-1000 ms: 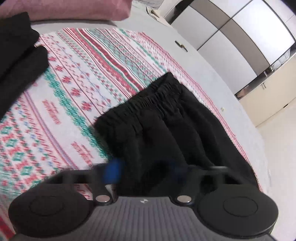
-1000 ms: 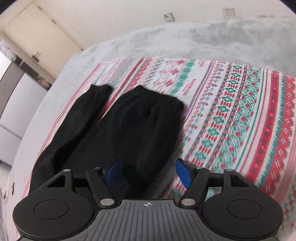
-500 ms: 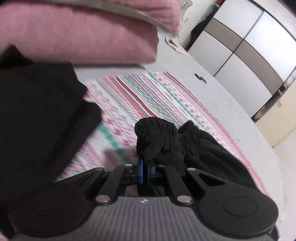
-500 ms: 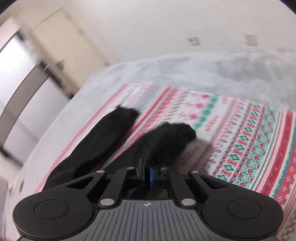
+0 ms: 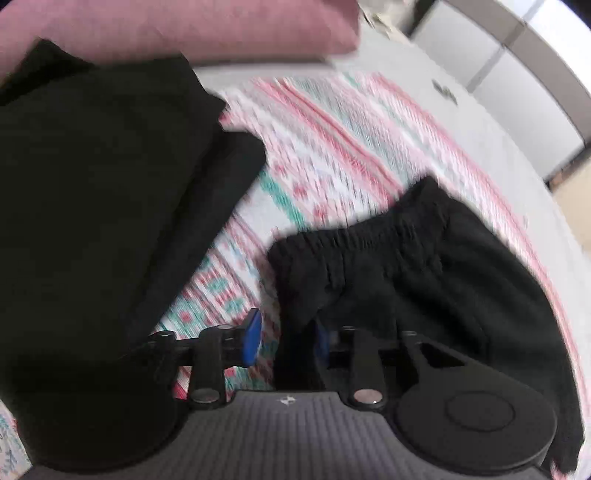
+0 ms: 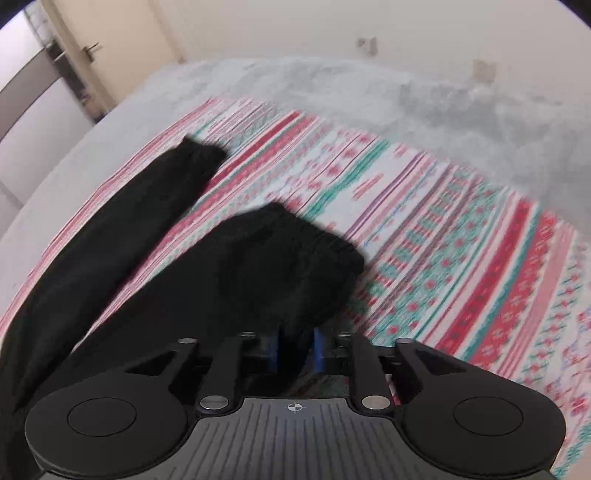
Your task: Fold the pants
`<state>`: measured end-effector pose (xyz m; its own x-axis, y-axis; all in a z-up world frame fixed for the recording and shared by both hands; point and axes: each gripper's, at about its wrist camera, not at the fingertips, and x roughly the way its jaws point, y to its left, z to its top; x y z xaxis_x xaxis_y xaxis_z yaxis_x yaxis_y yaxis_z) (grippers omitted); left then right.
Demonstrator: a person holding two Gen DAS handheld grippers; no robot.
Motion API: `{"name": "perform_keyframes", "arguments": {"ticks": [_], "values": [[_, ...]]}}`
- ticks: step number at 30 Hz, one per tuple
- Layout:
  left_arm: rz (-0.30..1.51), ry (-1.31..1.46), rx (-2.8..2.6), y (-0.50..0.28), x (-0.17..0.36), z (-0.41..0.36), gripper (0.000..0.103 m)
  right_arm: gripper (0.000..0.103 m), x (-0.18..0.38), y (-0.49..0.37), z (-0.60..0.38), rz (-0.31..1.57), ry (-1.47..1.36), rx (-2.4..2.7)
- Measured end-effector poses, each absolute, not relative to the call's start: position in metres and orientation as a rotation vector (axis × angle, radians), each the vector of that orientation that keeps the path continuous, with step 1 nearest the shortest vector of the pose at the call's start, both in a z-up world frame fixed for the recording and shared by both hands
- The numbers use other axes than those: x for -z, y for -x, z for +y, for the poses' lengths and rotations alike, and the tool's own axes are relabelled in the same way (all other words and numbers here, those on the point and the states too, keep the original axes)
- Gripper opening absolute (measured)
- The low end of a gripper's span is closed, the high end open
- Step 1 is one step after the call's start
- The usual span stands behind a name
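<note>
Black pants (image 5: 424,266) lie on the patterned blanket (image 5: 332,140), elastic waistband toward the far side. My left gripper (image 5: 286,339) is at the waistband's near left corner. Its jaws are opening; a fold of black cloth hangs between them against the right pad, and the left pad (image 5: 252,338) stands clear. In the right wrist view the same pants (image 6: 280,266) show two legs, one cuff farther left. My right gripper (image 6: 295,349) is at the nearer leg's end, jaws opening a little, with black cloth still between the blue pads.
A stack of folded black clothes (image 5: 96,177) fills the left of the left wrist view, with a pink pillow (image 5: 184,29) behind it. Grey bedding (image 6: 369,96) surrounds the blanket (image 6: 461,240). Wardrobe doors (image 5: 517,74) and a room door (image 6: 110,37) stand beyond the bed.
Half a second ago both grippers were shut on bunched black cloth. Now both pairs of jaws have parted, the left widely, and the waistband lies spread flatter on the blanket.
</note>
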<state>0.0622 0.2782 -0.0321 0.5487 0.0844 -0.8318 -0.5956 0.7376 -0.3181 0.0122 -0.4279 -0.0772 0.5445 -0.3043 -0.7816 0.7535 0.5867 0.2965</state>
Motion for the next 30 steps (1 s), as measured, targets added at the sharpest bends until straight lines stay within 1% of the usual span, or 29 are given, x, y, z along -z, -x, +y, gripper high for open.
{"name": "perform_keyframes", "arguments": {"ticks": [1,4,5,6,9,11,12,14,15,16,18,21,23,26,27,28,29,30], "values": [[0.886,0.64,-0.454,-0.061,0.027,0.281,0.07,0.024,0.075,-0.01,-0.43,0.724,-0.695,0.717],[0.809,0.621,-0.467,-0.067,0.01,0.276,0.084,0.025,0.073,-0.005,-0.442,0.669,-0.725,0.83],[0.797,0.61,-0.443,-0.075,0.008,0.269,0.092,0.026,0.073,-0.007,-0.447,0.663,-0.708,0.87],[0.794,0.596,-0.397,-0.087,0.006,0.26,0.097,0.027,0.073,-0.01,-0.451,0.656,-0.687,0.9],[0.81,0.555,-0.275,-0.132,0.005,0.233,0.099,0.027,0.075,-0.029,-0.454,0.672,-0.649,0.841],[0.825,0.515,-0.215,-0.165,0.004,0.215,0.103,0.029,0.076,-0.045,-0.449,0.663,-0.629,0.769],[0.842,0.482,-0.183,-0.183,0.006,0.206,0.103,0.03,0.074,-0.053,-0.448,0.656,-0.617,0.744],[0.858,0.379,-0.16,-0.211,0.01,0.186,0.103,0.042,0.067,-0.068,-0.448,0.638,-0.589,0.689],[0.869,0.314,-0.147,-0.223,0.014,0.177,0.103,0.051,0.063,-0.077,-0.45,0.629,-0.577,0.668],[0.884,0.254,-0.135,-0.235,0.016,0.17,0.103,0.058,0.06,-0.088,-0.452,0.621,-0.567,0.654],[0.91,0.171,-0.126,-0.254,0.027,0.16,0.103,0.059,0.058,-0.111,-0.457,0.617,-0.557,0.62],[0.95,0.147,-0.135,-0.276,0.044,0.159,0.103,0.059,0.069,-0.147,-0.469,0.67,-0.558,0.558],[0.941,0.147,-0.146,-0.288,0.048,0.16,0.103,0.059,0.075,-0.18,-0.474,0.714,-0.485,0.532],[0.924,0.119,-0.145,-0.305,0.052,0.161,0.103,0.059,0.071,-0.222,-0.482,0.719,-0.373,0.541],[0.925,0.105,-0.143,-0.311,0.055,0.16,0.097,0.058,0.069,-0.235,-0.485,0.718,-0.339,0.531],[0.934,0.078,-0.156,-0.315,0.059,0.156,0.093,0.049,0.069,-0.248,-0.488,0.723,-0.308,0.519],[0.932,0.043,-0.189,-0.315,0.061,0.149,0.079,0.042,0.07,-0.262,-0.491,0.73,-0.278,0.505],[0.92,0.0,-0.225,-0.313,0.063,0.144,0.055,0.029,0.073,-0.276,-0.496,0.745,-0.255,0.493]]}}
